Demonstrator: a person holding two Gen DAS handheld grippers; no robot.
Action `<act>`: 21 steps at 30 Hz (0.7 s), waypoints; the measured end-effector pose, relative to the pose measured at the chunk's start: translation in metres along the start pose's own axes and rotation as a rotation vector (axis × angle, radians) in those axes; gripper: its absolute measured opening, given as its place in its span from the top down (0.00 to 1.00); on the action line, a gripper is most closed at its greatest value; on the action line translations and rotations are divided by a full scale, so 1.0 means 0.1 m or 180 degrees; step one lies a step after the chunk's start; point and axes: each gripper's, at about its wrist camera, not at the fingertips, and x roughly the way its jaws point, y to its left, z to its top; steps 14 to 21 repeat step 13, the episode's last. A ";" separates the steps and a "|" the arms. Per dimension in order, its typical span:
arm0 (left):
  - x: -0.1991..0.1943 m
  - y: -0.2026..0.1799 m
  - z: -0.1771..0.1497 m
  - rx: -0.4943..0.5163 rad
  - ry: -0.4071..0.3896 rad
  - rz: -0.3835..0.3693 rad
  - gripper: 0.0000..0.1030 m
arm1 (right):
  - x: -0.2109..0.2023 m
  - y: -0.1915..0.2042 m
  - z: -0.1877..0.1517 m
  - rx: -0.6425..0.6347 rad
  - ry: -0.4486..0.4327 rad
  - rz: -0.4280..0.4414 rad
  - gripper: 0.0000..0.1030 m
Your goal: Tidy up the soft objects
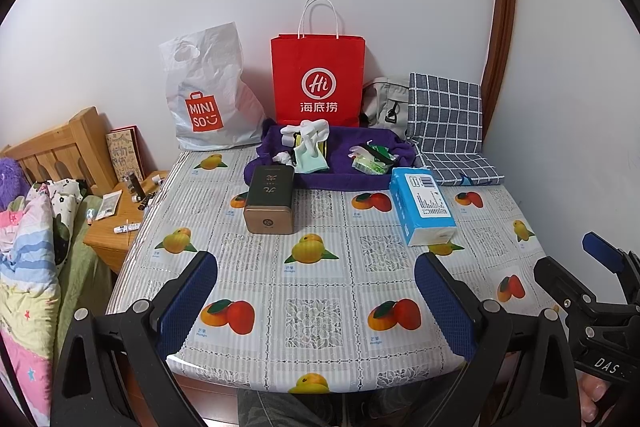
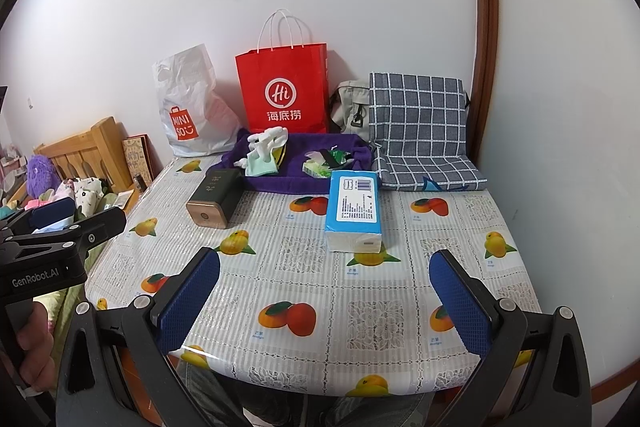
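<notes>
Layout on the table [image 1: 320,291]: along the far edge against the wall stand, left to right, a plastic bag [image 1: 208,95], a paper bag [image 1: 318,79], a small bag [image 1: 384,103] and a folded cushion [image 1: 446,115] in the far right corner. A tray [image 1: 340,179] lies before the paper bag, holding socks [image 1: 308,139] at its left and packets [image 1: 370,161] at its right. A tin [image 1: 269,199] lies at the tray's near-left corner, a tissue pack [image 1: 422,205] at its near-right.

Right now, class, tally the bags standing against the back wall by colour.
Red paper bag: 1
White plastic bag: 1
Grey fabric bag: 1
Total: 3
</notes>
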 end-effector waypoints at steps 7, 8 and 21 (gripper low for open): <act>0.01 -0.01 -0.01 -0.0004 0.0000 0.0017 0.03 | -0.02 0.01 0.00 -0.0005 -0.0007 0.0004 0.00; 0.00 -0.01 0.00 0.0004 0.0000 0.0022 0.03 | -0.02 0.01 0.00 -0.0007 -0.0008 0.0009 0.00; 0.00 0.01 0.02 0.0083 -0.0024 0.0049 0.03 | -0.01 0.03 0.00 -0.0014 -0.0002 0.0035 0.00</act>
